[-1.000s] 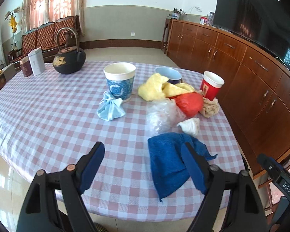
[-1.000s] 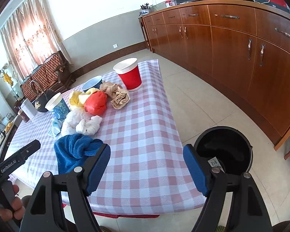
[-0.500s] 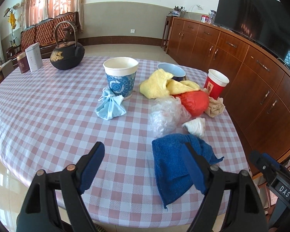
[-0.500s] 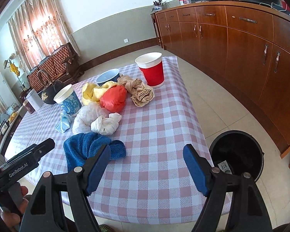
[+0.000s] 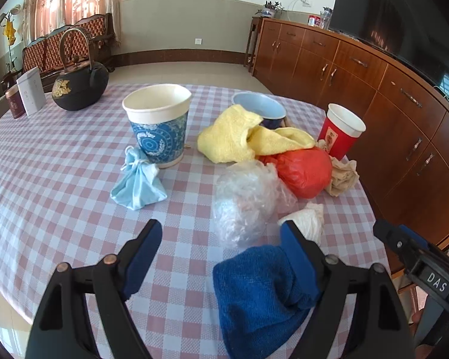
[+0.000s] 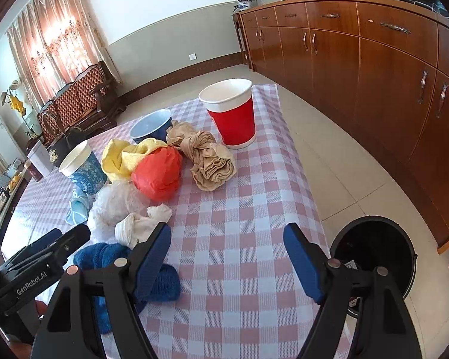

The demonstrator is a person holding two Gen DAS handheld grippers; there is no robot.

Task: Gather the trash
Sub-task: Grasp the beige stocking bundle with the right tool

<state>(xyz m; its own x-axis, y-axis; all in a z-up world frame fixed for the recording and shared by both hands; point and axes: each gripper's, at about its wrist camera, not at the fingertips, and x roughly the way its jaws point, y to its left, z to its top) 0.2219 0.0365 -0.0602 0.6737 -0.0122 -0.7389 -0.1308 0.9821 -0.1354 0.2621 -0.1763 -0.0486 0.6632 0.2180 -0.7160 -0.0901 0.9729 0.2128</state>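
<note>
Both grippers nearer trash pile; red cup (image 6: pixel 233 113) empty; bin (image 6: pixel 374 257) dark inside.

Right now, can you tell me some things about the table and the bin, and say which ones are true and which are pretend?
1. The red paper cup stands upright on the checked tablecloth. True.
2. The round black trash bin sits on the table. False: it stands on the floor beside the table.
3. Both grippers, left gripper and right gripper, are open and empty. True.
4. The crumpled orange-red bag is inside the bin. False: it lies on the table.
</note>
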